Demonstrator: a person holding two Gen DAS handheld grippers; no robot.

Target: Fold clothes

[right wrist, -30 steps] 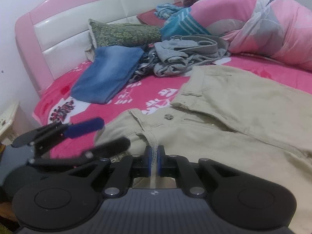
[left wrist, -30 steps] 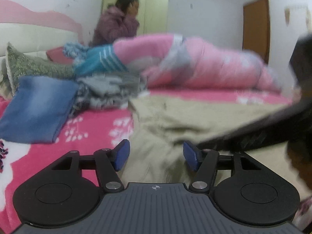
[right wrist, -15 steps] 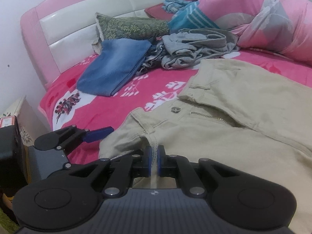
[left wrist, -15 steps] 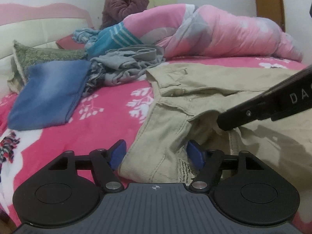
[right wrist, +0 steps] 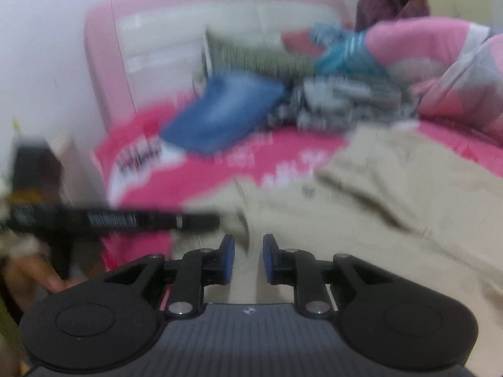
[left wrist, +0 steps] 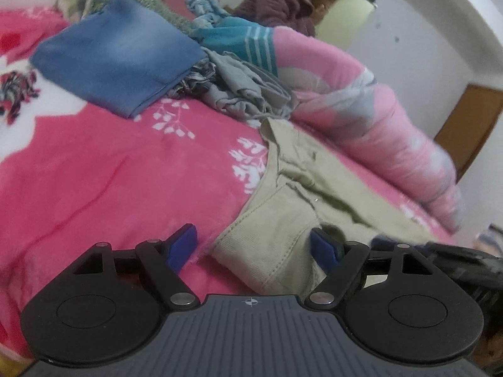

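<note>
Left wrist view, trousers: khaki trousers (left wrist: pixel 301 185) are lying spread on the pink bedspread (left wrist: pixel 110 172), their near corner sitting between the jaws, closer to the right-hand pad.
Left gripper: the left gripper (left wrist: pixel 254 248) is hovering low over that corner with its jaws standing wide apart, holding nothing.
Right wrist view, trousers: the same trousers (right wrist: pixel 377 207) are filling the area ahead of and to the right of the jaws; the picture is smeared, so fine detail is hard to read.
Right gripper: the right gripper (right wrist: pixel 249 259) is showing a narrow gap between its blue pads; pale cloth is lying under that gap, and whether the pads are touching it cannot be told.
Other tool in view: the left gripper (right wrist: pixel 201 220) is reaching in from the left of the right jaws, blurred, its tip sitting at the trousers' edge.
Beyond the jaws, left: folded blue denim (left wrist: pixel 116 53) is resting on the bedspread, well apart from the trousers.
Beyond the jaws, centre: a crumpled grey garment (left wrist: pixel 251 94) is lying just beside the denim and touching the trousers' far end.
Beyond the jaws, right: a rolled pink quilt (left wrist: pixel 361 110) is running along the far side of the bed.
Background: a person in a purple jacket (left wrist: pixel 283 3) is sitting behind the quilt; a pink headboard (right wrist: pixel 103 62) is standing at the left.
</note>
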